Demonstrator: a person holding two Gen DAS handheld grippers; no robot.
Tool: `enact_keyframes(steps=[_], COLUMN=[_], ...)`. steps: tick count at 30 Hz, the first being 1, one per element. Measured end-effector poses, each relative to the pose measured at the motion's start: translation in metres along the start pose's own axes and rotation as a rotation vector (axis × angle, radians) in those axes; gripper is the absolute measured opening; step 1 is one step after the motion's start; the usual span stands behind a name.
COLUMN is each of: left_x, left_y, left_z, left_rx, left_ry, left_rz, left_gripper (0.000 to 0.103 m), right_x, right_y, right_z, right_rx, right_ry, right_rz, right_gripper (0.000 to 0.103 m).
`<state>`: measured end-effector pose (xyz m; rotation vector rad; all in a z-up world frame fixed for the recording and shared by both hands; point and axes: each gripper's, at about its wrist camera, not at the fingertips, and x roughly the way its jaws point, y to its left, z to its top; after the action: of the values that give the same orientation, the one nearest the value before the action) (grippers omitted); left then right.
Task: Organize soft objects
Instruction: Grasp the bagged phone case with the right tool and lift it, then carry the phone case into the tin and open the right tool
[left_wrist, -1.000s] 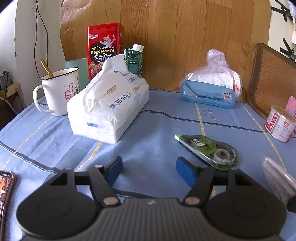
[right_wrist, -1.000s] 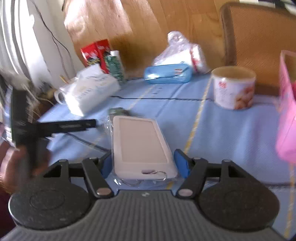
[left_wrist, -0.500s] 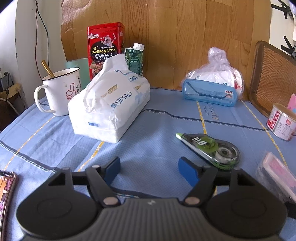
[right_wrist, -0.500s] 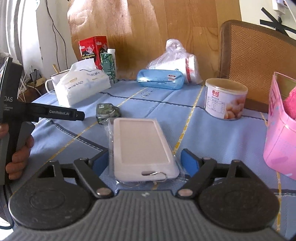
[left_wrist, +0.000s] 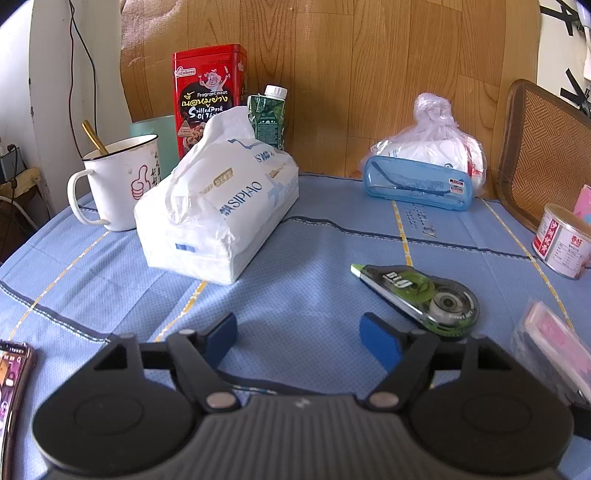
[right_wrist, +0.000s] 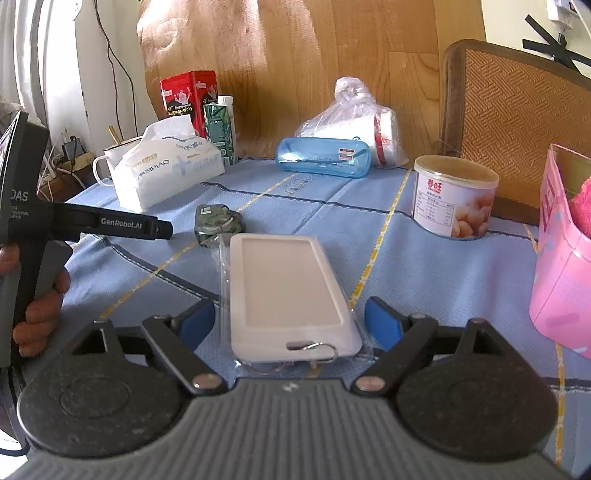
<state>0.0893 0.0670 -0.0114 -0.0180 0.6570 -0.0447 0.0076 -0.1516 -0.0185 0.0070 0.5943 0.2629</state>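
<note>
Blue tablecloth (left_wrist: 314, 258) with yellow and dark stripes covers the table; wood-panel wall behind.

Pink box (right_wrist: 561, 266) at the right edge of the right wrist view, open top, something pink and fuzzy inside. The left view catches only a sliver of it.

Tissue pack (left_wrist: 218, 206), white plastic wrap, one sheet pulled up at the top. Long axis runs from near-left toward far-right in the left view. It sits just beside a white mug (left_wrist: 118, 184) with a gold spoon standing in it. Red tin (left_wrist: 208, 96) and green carton (left_wrist: 267, 118) stand behind.

White card-like pouch (right_wrist: 288, 295) in a clear sleeve lies flat on the cloth, long axis pointing away from the right gripper (right_wrist: 290, 325), near end with a metal ring toward the camera. It lies between the blue pads; a gap shows on both sides. Jaws wide and opening, gripping nothing.

Knotted plastic bag (left_wrist: 432, 144) holds white goods; blue case (left_wrist: 417, 182) lies across its front.

Paper-labelled can (right_wrist: 452, 199), lid on.

Correction tape (left_wrist: 417, 291) lies right of the left gripper (left_wrist: 299, 336), whose jaws are opening with only bare cloth between them.

Only the right view shows the hand (right_wrist: 40, 306) on the left gripper's handle. Only the left view shows a phone (left_wrist: 13, 373) at the bottom-left edge.
</note>
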Motion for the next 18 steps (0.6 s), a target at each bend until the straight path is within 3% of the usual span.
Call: enact_keyframes(steps=[16,18], left_x=[0.0004,0.0003], left_y=[0.0024,0.0024], left_z=[0.0002,0.0], left_rx=[-0.01,-0.009], left_ry=[0.0,0.0], left_rz=[-0.011,-0.011], left_gripper=[0.08,0.081], right_x=[-0.0017,-0.0046], right_y=[0.0065,0.0052], right_z=[-0.0026,-0.0044], right_rx=[-0.036,-0.024], right_ry=[0.013,0.012], right_rz=[-0.062,-0.053], right_gripper=[0.09,0.084])
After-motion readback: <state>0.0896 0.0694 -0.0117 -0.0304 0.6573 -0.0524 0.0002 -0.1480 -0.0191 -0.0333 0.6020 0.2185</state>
